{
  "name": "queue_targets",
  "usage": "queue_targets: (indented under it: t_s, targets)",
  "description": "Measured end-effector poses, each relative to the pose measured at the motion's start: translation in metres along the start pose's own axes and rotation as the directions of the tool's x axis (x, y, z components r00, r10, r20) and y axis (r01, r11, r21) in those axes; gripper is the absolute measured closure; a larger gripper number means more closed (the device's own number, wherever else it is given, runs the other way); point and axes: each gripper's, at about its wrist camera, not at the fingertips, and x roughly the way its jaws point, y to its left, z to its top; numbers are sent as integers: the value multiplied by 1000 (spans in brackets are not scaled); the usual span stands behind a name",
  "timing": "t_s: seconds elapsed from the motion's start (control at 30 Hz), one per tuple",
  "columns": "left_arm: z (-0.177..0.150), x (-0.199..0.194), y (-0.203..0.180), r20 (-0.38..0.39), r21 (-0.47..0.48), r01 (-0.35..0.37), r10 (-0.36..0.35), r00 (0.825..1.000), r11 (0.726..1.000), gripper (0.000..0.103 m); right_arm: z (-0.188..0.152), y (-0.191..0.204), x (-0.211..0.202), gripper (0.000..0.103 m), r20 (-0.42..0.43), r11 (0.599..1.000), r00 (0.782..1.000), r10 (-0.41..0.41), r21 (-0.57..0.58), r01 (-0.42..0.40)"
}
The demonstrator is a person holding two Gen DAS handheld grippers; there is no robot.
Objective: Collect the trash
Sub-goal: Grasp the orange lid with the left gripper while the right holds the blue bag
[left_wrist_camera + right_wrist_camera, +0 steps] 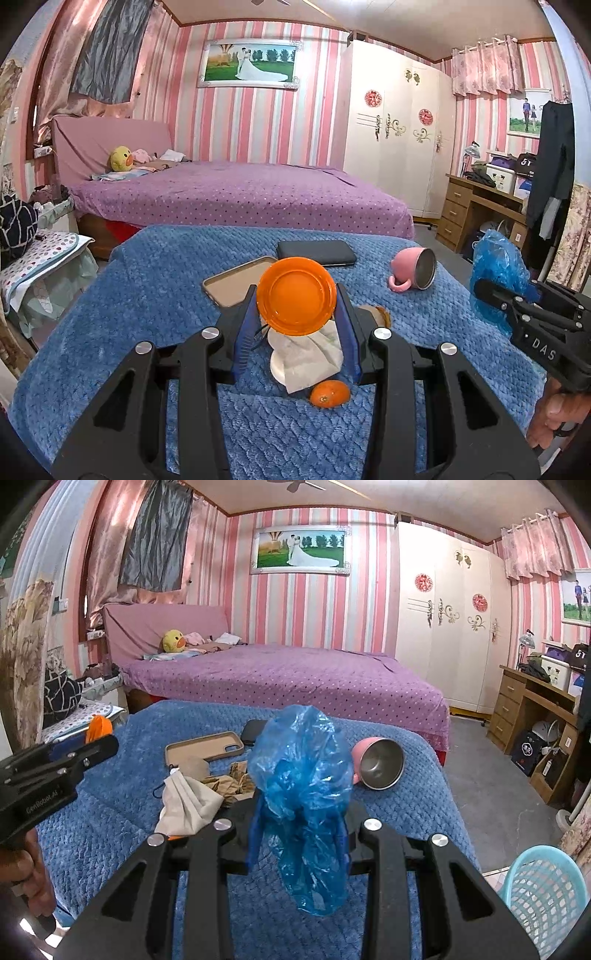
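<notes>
Left gripper (295, 325) jaws clamping orange plate (296, 296); right gripper (301, 812) jaws pinching blue bag (301, 797), pink mug (380, 762) tipped, empty

Pink-striped walls (258, 122), purple bed (240, 192), white wardrobe (399, 129).

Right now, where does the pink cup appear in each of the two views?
Left wrist: pink cup lies on its side, right of centre, on the blue blanket.
Right wrist: pink cup right of the held blue bag.
Shared landmark: phone case.
</notes>
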Motion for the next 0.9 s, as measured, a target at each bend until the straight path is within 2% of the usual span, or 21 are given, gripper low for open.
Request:
queue_targets:
  t_s: [0.9]
  targets:
    - [10,-4,-12,8,-21,12,-11,1000,1000,64,3,-28,-11,71,-3,999,1000,-7,42,7]
